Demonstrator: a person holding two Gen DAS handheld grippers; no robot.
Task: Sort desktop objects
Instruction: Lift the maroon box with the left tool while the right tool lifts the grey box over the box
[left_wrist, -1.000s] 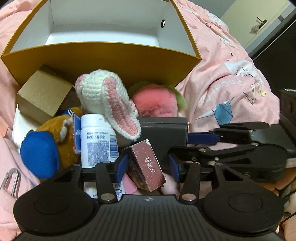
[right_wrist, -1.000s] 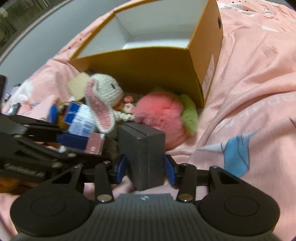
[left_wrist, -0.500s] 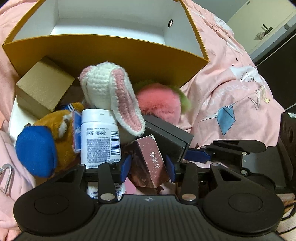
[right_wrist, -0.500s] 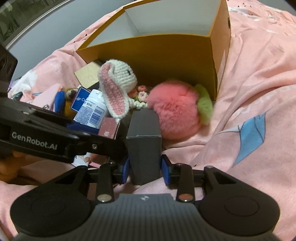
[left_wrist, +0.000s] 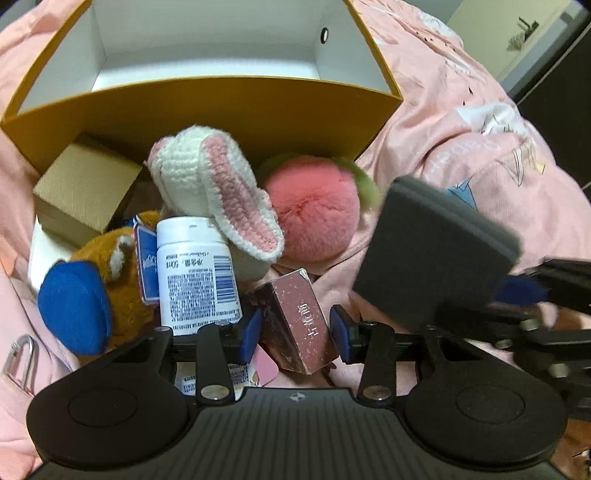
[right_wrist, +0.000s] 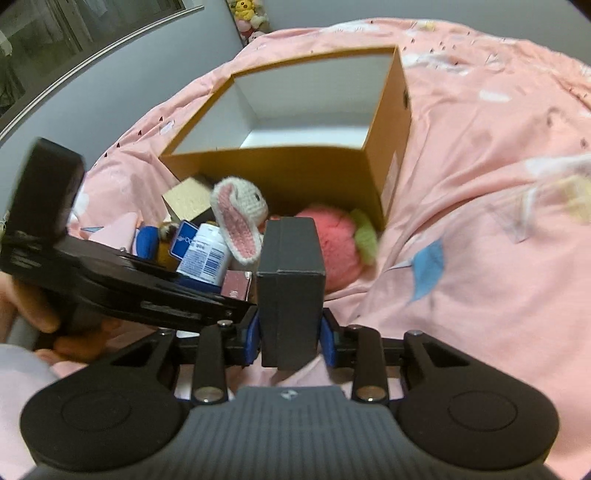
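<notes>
My right gripper is shut on a dark grey box and holds it lifted above the pile; the box also shows in the left wrist view. My left gripper is shut on a small maroon box, low over the bedding. An open yellow box with a white inside stands behind the pile. In front of it lie a crocheted bunny, a pink fluffy peach, a white bottle, a brown-and-blue plush and a tan cardboard box.
Everything rests on a rumpled pink bedsheet. A metal carabiner lies at the left edge. A blue card leans beside the bottle. A grey wall runs behind the bed.
My left gripper closed on the maroon box. My right gripper lifted the grey box up and to the right, away from the pile.
</notes>
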